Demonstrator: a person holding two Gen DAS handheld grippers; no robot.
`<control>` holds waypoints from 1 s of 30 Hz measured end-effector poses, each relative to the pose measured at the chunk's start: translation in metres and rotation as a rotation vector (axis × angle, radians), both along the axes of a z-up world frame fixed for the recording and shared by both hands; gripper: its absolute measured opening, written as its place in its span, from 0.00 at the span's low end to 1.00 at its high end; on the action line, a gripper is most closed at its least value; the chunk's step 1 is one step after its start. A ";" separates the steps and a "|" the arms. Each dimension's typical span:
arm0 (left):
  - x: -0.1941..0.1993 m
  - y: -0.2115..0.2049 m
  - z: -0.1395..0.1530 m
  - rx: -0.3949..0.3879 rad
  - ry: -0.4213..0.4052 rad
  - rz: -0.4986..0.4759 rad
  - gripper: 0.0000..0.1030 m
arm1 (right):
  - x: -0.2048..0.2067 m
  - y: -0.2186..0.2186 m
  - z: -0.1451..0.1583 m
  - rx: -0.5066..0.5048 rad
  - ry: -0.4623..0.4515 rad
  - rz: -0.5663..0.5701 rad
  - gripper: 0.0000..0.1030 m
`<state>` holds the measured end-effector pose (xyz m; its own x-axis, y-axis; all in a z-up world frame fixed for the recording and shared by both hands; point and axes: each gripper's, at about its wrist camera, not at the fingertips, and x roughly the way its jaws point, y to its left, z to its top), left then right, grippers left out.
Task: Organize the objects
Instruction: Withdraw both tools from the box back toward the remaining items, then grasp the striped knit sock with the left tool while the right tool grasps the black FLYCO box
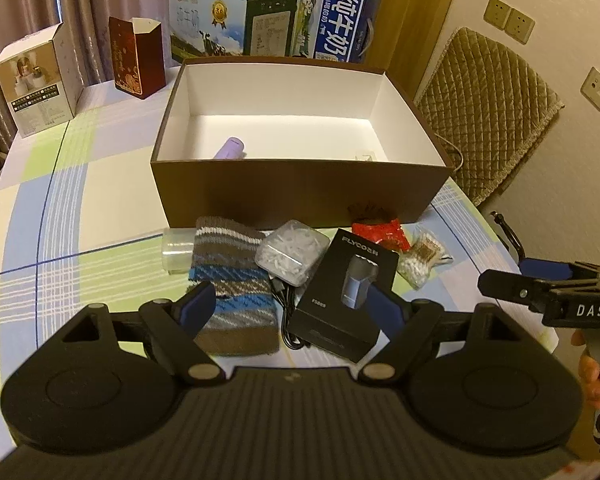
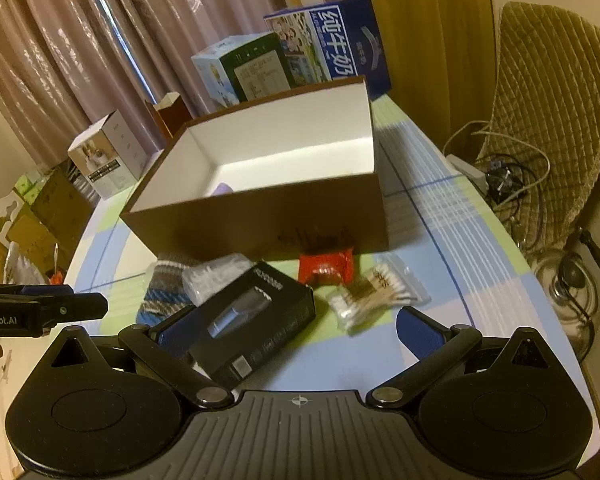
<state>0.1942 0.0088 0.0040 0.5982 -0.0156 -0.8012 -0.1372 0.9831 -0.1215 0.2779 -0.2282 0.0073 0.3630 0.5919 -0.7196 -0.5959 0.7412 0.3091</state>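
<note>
Left hand-held gripper (image 1: 290, 304) nearest the lens, fingers wide apart, nothing between them, hovering over the striped knit pouch (image 1: 234, 288) and black shaver box (image 1: 346, 292). Right hand-held gripper (image 2: 296, 330) also spread apart, empty, above the same black shaver box (image 2: 256, 320). Items sit in a row on the counter (image 1: 80, 208) just in front of the brown box (image 1: 300, 196): clear jar (image 1: 175, 254), container of white bits (image 1: 290, 254), red packet (image 1: 380, 234), cotton swab bag (image 1: 420, 260). Purple cylinder (image 1: 231, 148) already lies inside the brown box, near its front wall.
</note>
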 end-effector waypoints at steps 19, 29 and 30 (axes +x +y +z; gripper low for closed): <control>-0.004 -0.002 -0.021 0.013 0.050 0.009 0.79 | 0.002 0.002 -0.024 -0.055 0.084 -0.043 0.98; -0.007 0.025 -0.037 0.007 0.093 0.067 0.79 | 0.001 0.056 -0.041 -0.052 0.166 0.005 0.98; -0.007 0.028 -0.039 0.006 0.097 0.075 0.79 | 0.001 0.063 -0.044 -0.056 0.173 0.006 0.98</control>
